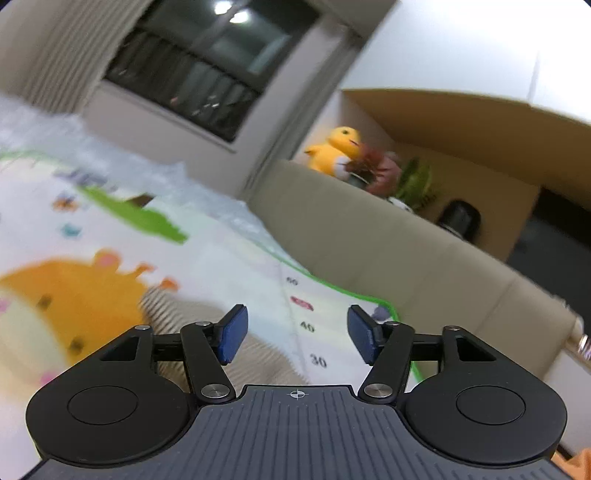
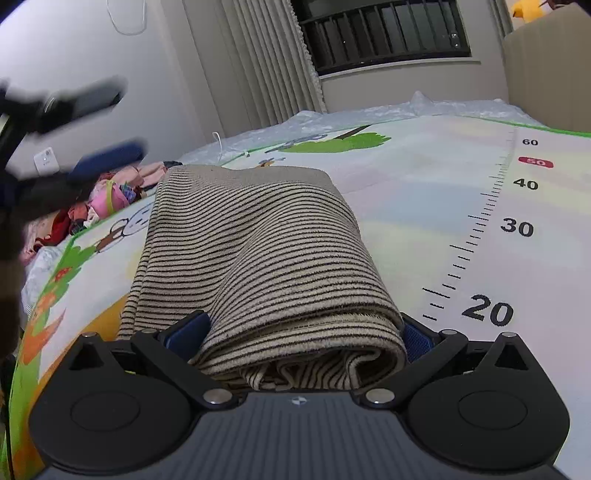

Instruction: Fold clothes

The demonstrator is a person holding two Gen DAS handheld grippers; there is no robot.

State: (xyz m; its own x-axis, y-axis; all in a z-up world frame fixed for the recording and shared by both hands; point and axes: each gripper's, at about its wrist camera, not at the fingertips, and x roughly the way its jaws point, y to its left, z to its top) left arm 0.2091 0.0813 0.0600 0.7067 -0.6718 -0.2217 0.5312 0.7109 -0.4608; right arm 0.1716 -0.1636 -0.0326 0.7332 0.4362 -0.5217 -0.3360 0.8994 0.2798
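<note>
A folded beige garment with thin dark stripes (image 2: 255,254) lies on the printed play mat (image 2: 424,206). Its thick folded end sits between the blue pads (image 2: 188,330) of my right gripper (image 2: 303,332), whose jaws stand wide at both sides of the bundle without visibly squeezing it. My left gripper (image 1: 297,332) is open with nothing between its fingers, lifted above the mat. In its view a blurred part of the striped garment (image 1: 173,314) shows below the left finger. The left gripper (image 2: 99,129) also appears as a blurred shape at the upper left of the right wrist view.
A pile of colourful clothes (image 2: 110,195) lies beyond the mat's left edge. A beige sofa (image 1: 388,251) borders the mat on the right, with a yellow plush toy (image 1: 336,147) on top. Curtains (image 2: 258,55) and a dark window (image 2: 384,33) stand behind.
</note>
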